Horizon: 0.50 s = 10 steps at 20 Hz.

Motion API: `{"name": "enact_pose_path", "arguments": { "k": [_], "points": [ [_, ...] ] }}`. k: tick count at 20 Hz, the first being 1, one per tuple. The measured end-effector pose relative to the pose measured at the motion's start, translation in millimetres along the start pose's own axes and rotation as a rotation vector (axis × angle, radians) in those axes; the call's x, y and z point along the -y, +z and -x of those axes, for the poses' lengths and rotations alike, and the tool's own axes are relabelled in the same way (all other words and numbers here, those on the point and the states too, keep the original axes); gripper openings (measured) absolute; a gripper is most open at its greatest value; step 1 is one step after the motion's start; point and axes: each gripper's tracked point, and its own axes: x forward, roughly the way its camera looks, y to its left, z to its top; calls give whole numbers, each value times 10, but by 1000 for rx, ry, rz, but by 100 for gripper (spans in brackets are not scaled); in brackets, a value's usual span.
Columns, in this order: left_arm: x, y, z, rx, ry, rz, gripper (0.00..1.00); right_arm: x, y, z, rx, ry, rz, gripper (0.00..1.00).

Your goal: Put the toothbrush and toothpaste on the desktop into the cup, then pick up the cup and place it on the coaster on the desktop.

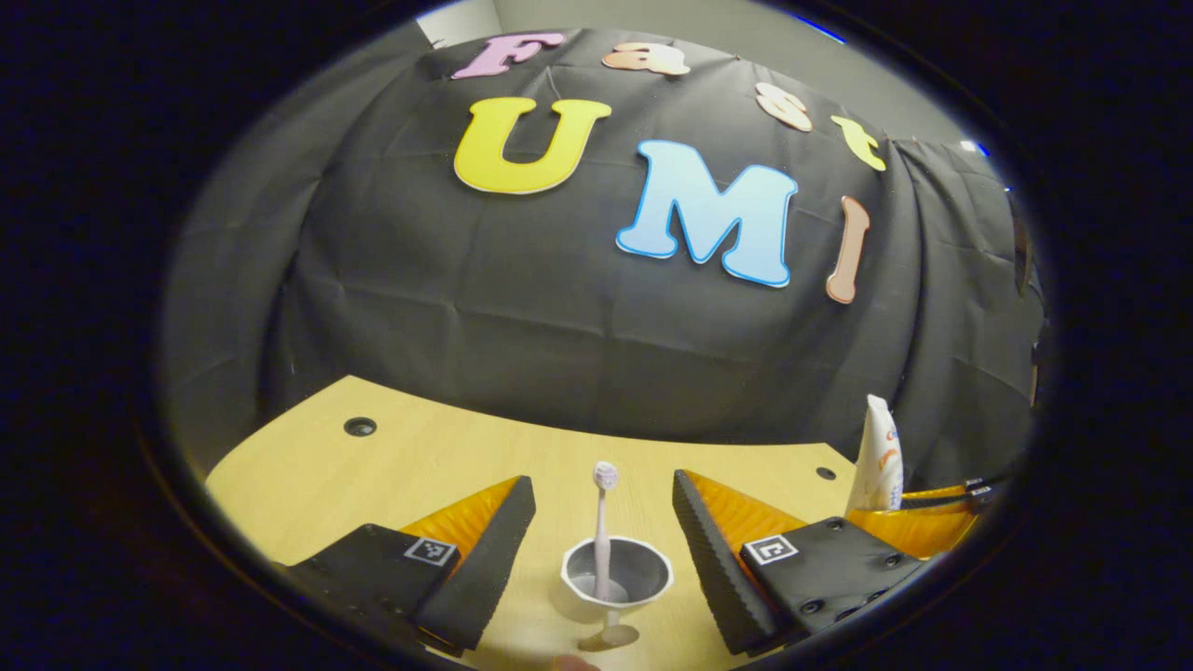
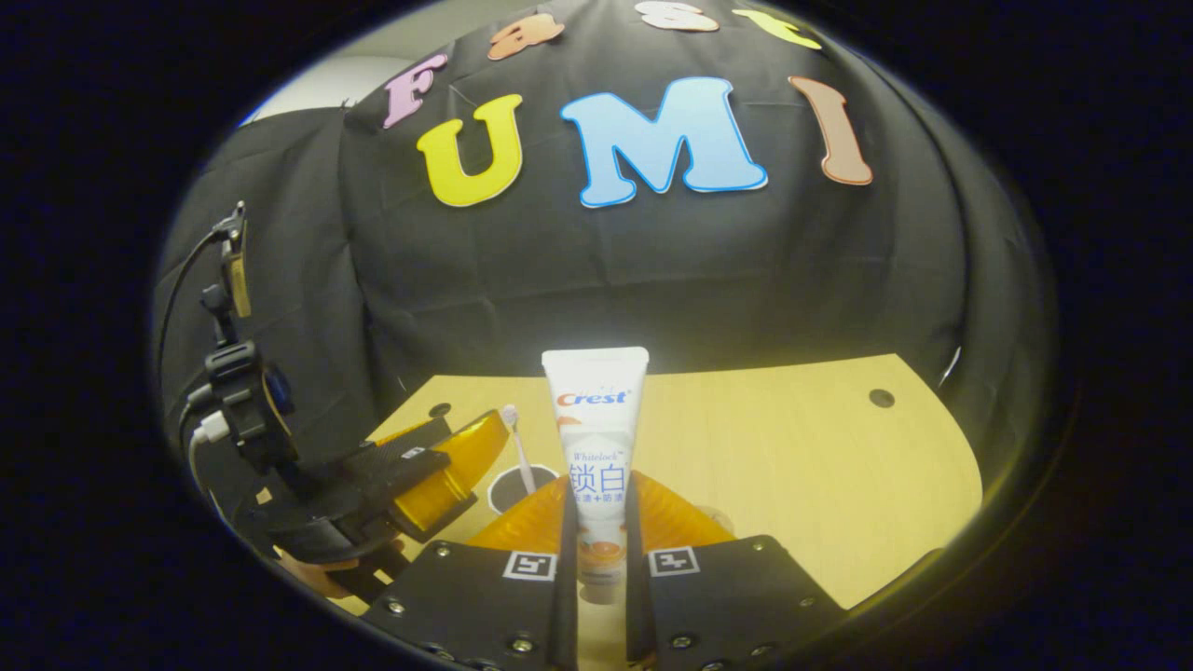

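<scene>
Upright, toothpaste between right claw fingers.

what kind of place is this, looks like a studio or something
Likely a staged recording booth, not a home: a black cloth wall hangs behind a light wooden desktop, which holds just a cup, a toothbrush and a toothpaste tube.

The pale toothbrush stands upright, bristles up, in the grey-white cup between the left gripper's spread fingers. The white toothpaste tube stands upright, pinched between the right gripper's fingers.
</scene>
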Motion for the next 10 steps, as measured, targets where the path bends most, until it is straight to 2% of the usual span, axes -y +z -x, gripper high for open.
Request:
{"name": "enact_pose_path", "arguments": {
  "k": [1, 8, 9, 10],
  "points": [
    [-44, 32, 62, 5, 9, -5, 96, -27, 25, -24, 9, 8, -3, 21],
    [-408, 42, 491, -6, 90, -17, 96, -352, 245, -291, 73, 82, 7, 21],
    [-459, 19, 558, -11, 103, -24, 96, -397, 270, -351, 85, 94, 17, 24],
    [-527, 7, 613, -12, 122, -29, 96, -430, 297, -402, 94, 99, 26, 21]
  ]
}}
